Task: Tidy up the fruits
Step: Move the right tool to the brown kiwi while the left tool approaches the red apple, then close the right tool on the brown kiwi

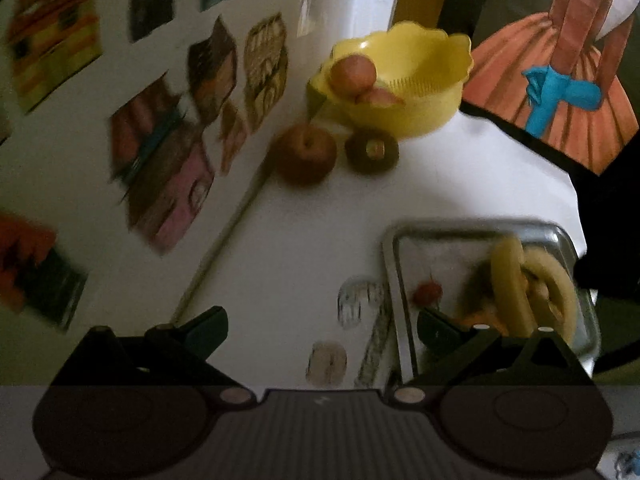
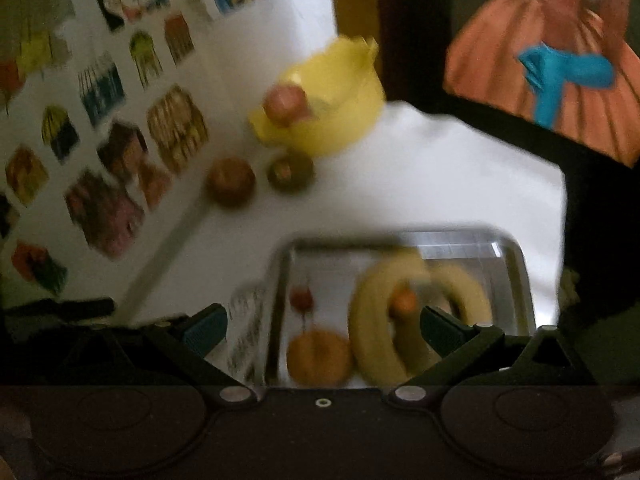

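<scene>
Right wrist: tray point(image 2: 516, 272) holds bananas point(image 2: 376, 344), orange point(image 2: 318, 356); both grippers released, empty

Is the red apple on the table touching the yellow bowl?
Apart. In the right wrist view, white table shows between the red apple and the yellow bowl. The left wrist view overlaps them only by perspective.

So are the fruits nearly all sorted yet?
Partly, it looks like. Two reddish fruits already sit in the yellow plastic bowl. Nothing is in hand: the left gripper and right gripper are both open and empty. Still out are a red apple and a dark round fruit on the white table, while yellow bananas and an orange fruit lie in the metal tray.
</scene>
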Available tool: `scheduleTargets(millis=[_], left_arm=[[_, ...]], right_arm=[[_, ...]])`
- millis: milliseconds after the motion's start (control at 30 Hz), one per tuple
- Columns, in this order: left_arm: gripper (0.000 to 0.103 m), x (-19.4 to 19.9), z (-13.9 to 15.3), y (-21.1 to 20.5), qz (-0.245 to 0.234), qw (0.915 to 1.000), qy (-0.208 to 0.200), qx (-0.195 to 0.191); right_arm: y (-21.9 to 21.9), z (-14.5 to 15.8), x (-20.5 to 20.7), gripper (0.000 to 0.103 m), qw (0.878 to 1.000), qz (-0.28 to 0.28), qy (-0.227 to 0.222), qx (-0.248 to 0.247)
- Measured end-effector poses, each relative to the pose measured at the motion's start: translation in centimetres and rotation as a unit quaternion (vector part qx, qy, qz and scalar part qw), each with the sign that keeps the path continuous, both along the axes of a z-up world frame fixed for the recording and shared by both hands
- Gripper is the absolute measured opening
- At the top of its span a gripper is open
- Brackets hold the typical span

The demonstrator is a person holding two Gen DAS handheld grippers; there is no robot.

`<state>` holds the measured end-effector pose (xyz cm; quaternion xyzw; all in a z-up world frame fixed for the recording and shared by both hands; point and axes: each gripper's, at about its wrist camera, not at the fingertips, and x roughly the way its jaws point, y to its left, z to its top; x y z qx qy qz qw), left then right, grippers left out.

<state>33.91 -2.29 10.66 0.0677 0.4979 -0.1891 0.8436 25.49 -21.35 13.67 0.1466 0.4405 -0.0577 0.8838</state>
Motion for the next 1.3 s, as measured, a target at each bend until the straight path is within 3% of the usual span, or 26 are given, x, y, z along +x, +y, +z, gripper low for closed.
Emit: scheduleTargets(millis=[233,400,667,900,1300], left_arm=[[0.102,3.2,-2.8,-2.0,-0.025,0.9960,-0.086,-0.002],[0.102,4.8,-5.3,-3.0,-0.028,0.9923,-0.120,0.007],[0.102,5.7,-7.3,-3.8,-0.016,0.9911,-0.131,0.011],[0.102,6.3,-8.0,-3.8,-0.012,0.9911,-0.131,0.019],[0.102,7.3,-8.9,-4.4,-0.020,0.9918,-0.126,0.011]], right_arm=[[-3.2,-2.6,5.5,0.098,0.996,0.059,-0.073,-0.010],[-3.1,-6.2,10.2,0.095,0.988,0.128,-0.084,-0.013],[-3.6,-10.8,17.4,0.085,0.990,0.136,-0.033,0.031],[-1.9,-11.5,20.1,0.085,0.985,0.163,-0.052,-0.014],[-0.9,-14.0,23.1,0.083,0.983,0.181,-0.028,-0.022]])
